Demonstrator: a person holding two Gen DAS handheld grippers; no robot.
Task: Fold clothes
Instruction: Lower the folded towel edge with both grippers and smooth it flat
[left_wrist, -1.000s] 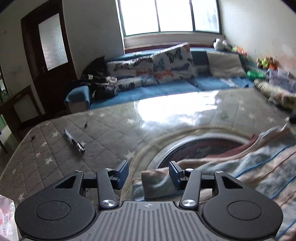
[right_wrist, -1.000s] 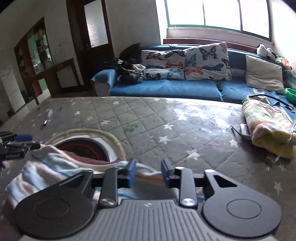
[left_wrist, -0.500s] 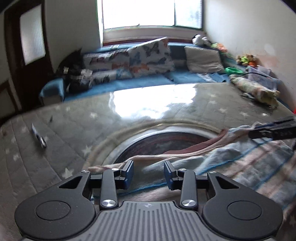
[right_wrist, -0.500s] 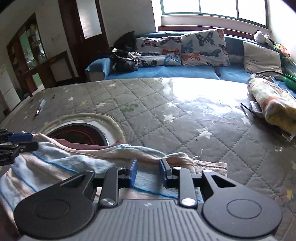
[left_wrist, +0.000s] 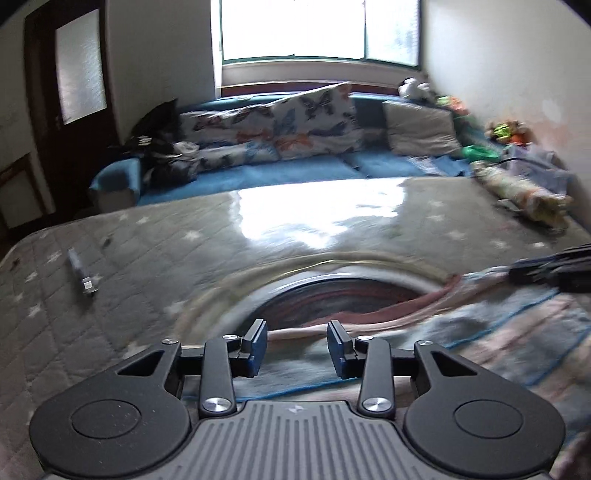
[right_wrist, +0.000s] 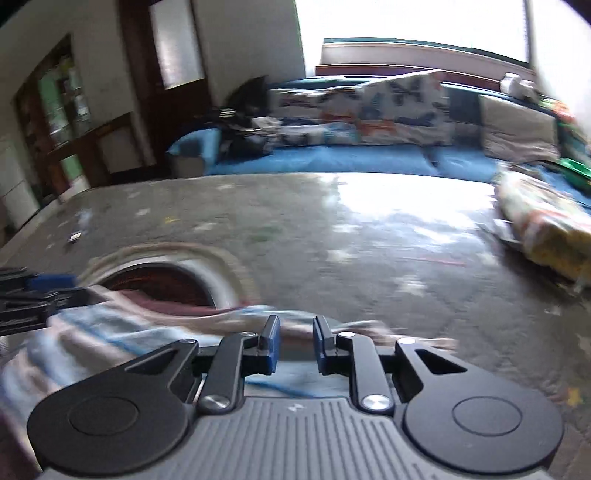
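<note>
Striped garment (left_wrist: 480, 332), pale blue and pink, rumpled on my quilted mat (left_wrist: 129, 295); left gripper (left_wrist: 297, 345) part-open, right gripper (right_wrist: 295, 343) narrowing, both jaws over its edge, grip unclear.

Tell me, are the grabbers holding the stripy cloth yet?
Not yet. The left gripper and right gripper both straddle the near edge of the striped cloth, but a gap shows beside each one's fingers. Both have just been closing.
</note>
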